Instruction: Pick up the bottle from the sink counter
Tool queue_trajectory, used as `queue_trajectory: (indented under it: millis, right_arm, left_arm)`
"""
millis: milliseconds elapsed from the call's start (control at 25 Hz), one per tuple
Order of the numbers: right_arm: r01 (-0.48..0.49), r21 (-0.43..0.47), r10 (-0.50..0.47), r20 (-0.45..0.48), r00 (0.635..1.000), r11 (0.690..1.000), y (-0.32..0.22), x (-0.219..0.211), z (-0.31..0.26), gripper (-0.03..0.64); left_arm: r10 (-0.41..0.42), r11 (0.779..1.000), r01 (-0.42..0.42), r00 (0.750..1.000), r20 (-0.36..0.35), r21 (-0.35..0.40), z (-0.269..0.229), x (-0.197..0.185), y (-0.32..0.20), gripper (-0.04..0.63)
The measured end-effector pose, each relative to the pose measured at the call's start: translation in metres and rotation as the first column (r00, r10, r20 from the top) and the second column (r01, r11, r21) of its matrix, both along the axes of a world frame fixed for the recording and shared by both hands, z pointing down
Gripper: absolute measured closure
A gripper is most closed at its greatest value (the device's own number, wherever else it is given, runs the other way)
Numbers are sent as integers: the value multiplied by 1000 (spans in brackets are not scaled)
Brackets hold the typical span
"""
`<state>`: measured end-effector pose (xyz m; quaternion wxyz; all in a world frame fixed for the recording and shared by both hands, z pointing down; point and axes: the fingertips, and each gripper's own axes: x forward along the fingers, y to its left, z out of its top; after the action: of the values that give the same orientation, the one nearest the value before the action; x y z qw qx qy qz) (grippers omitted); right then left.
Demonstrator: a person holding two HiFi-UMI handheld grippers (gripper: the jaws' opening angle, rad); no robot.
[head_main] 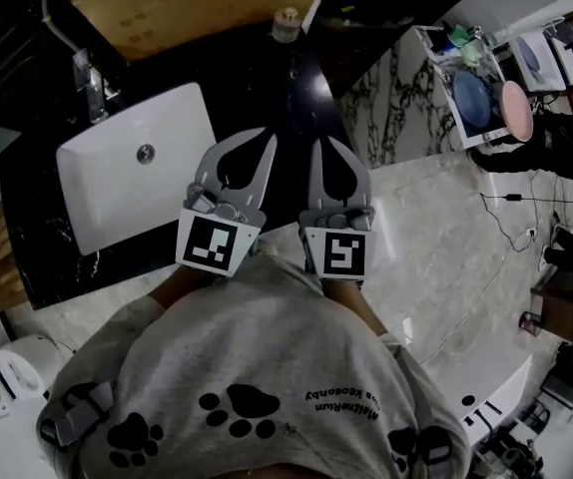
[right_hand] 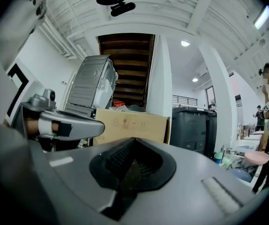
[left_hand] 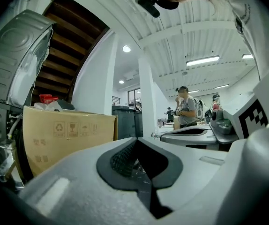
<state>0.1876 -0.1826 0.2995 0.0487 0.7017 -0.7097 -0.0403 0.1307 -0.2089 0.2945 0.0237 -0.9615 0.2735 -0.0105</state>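
The bottle [head_main: 286,24], small with a pale round cap, stands at the far edge of the black sink counter [head_main: 296,98], just in front of a cardboard box. My two grippers hover side by side over the counter's near part, well short of the bottle. The left gripper [head_main: 267,140] has its jaws together with nothing between them, as its own view shows too [left_hand: 135,140]. The right gripper [head_main: 326,144] is likewise shut and empty [right_hand: 134,138]. Neither gripper view shows the bottle.
A white basin [head_main: 137,173] with a faucet [head_main: 92,83] is sunk in the counter's left part. The cardboard box [head_main: 167,3] stands behind. A rack with plates and bowls [head_main: 486,93] is at the right; a person [left_hand: 187,108] stands far off.
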Motion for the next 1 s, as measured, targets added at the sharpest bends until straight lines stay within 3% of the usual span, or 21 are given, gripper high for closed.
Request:
queue_trajectory:
  millis: [160, 440, 720, 1000]
  right_arm:
    - [-1, 4, 1, -2, 1000, 1000, -30, -6, -2, 615]
    - [-23, -15, 23, -4, 1000, 1000, -67, -3, 3, 615]
    - [5, -33, -6, -4, 1000, 999, -100, 8, 12, 615]
    - [65, -37, -65, 0, 998, 997, -130, 19, 25, 615]
  left_arm:
    - [17, 1000, -17, 1000, 7, 10, 3, -6, -23, 596]
    - [34, 998, -35, 999, -27, -47, 15, -11, -52, 596]
    - [-9, 995, 2, 998, -68, -105, 25, -5, -77, 597]
    - [-29, 995, 26, 999, -23, -96, 41, 9, -94, 595]
